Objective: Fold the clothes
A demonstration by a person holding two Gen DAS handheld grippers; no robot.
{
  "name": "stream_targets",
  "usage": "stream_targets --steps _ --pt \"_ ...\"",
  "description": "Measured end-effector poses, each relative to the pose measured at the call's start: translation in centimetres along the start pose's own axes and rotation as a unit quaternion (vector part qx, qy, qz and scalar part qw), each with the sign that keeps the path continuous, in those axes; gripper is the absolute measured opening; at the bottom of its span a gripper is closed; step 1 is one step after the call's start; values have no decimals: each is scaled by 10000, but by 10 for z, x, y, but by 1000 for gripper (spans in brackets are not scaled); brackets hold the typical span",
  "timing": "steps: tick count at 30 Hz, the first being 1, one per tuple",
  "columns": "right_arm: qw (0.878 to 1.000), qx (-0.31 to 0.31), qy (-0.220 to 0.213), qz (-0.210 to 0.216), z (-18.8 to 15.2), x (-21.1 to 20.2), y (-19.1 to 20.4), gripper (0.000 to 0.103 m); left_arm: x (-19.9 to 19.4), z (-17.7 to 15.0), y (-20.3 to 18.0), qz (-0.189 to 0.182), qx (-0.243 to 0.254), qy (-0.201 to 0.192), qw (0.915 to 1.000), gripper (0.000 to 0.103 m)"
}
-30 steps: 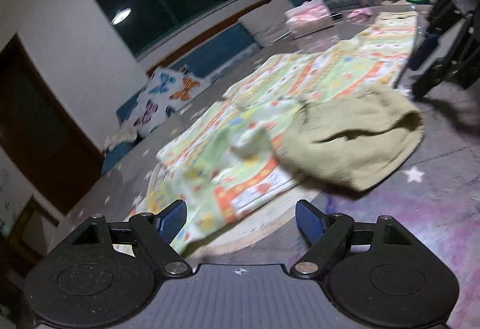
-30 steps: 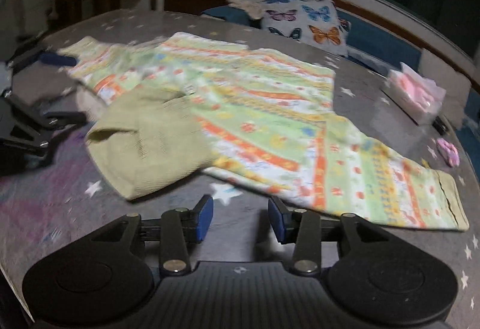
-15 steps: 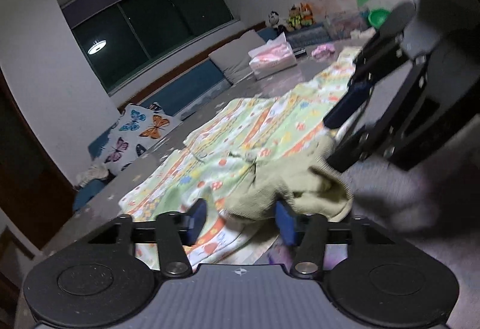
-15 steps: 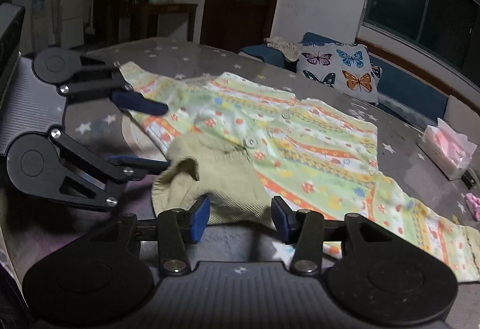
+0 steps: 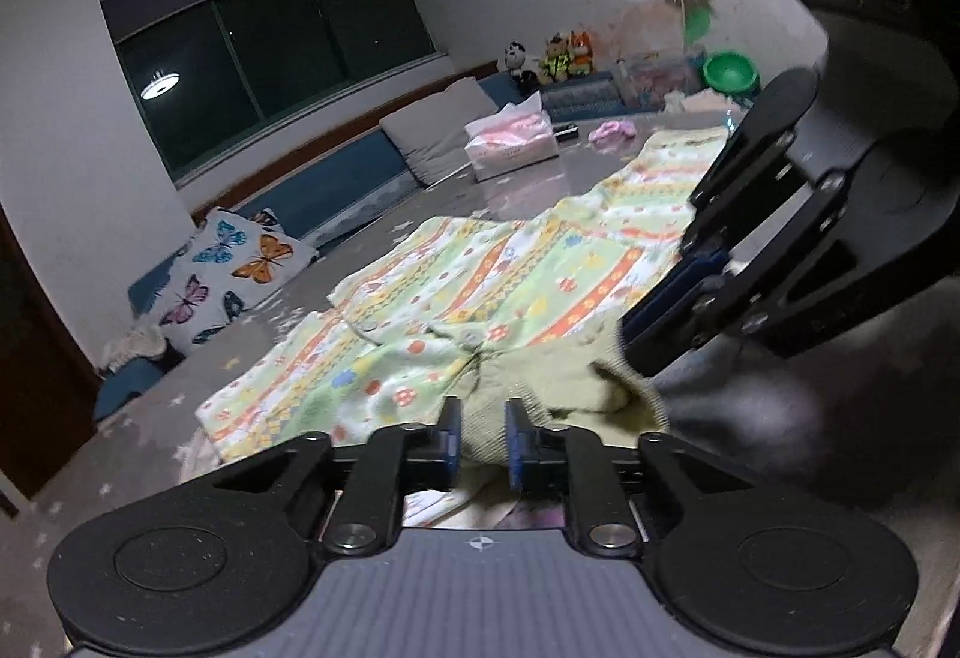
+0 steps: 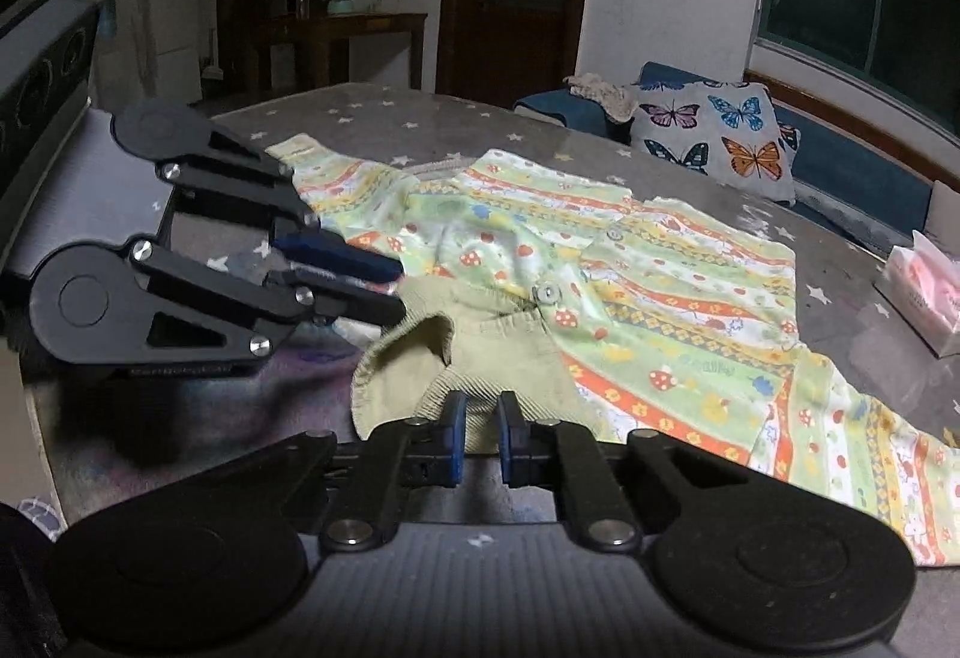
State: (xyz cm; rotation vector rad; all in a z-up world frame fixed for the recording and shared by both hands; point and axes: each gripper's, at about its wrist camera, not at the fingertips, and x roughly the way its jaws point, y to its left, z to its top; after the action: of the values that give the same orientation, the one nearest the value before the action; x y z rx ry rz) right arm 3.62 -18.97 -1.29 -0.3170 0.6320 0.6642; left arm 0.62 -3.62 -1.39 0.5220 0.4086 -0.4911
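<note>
A child's garment with a green, yellow and orange print lies spread on the grey star-patterned table; it also shows in the right wrist view. Its olive ribbed hem band is turned up at the near edge, also seen in the right wrist view. My left gripper is shut on the olive band's left end. My right gripper is shut on the same band a little further along. Each gripper shows in the other's view, left and right.
A pink tissue box and a small pink item sit at the table's far side. A butterfly cushion lies on the blue bench behind. Toys and a green bowl stand on the far shelf.
Both grippers moved in to the olive hem band and closed on it; a second ago they were open and back from the garment.
</note>
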Motion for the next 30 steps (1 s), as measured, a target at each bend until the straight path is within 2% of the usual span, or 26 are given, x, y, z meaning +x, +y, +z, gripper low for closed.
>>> stream_targets --steps 3,4,5,8,9,13,18,19,20,22,23,24,27,30 --pt "10000 61 42 -46 -3 -5 -1 15 -3 -3 2 44 120 -13 9999 36" --pt "9999 80 45 -65 -4 -7 -1 23 -5 -4 2 79 228 -19 9997 38" --pt "9999 92 33 -91 -4 -9 -1 31 -6 -5 1 115 338 -25 9994 45" --pt "9998 160 -6 -128 -5 -17 -2 41 -6 -10 0 180 579 53 9981 47" --pt "9997 232 -12 -99 -5 -19 -3 41 -5 -12 0 196 632 93 9978 47" --pt "9979 638 9 93 -7 -21 -6 41 -5 -20 0 219 809 201 9963 47" --pt "9956 919 59 184 -8 -18 -8 38 0 -20 -13 139 1189 105 9928 48" --pt "9952 959 63 192 -8 -18 -9 33 2 -19 -16 127 1232 71 9923 48" --pt "9948 998 67 200 -9 -18 -9 23 4 -18 -18 115 1273 37 9918 48" --pt "9939 1078 75 217 -9 -18 -11 13 7 -16 -22 64 1299 -23 9915 47" --pt "9934 1118 79 225 -9 -18 -12 9 9 -15 -22 23 1281 -50 9917 46" --pt "9930 1157 83 233 -9 -18 -12 8 10 -14 -23 -29 1249 -65 9921 34" --pt "9914 1276 95 258 -9 -18 -14 7 8 -10 -21 -235 1071 -87 9939 12" --pt "9896 1396 53 346 -8 -28 -17 7 -3 -2 -16 -457 761 -129 9960 6"
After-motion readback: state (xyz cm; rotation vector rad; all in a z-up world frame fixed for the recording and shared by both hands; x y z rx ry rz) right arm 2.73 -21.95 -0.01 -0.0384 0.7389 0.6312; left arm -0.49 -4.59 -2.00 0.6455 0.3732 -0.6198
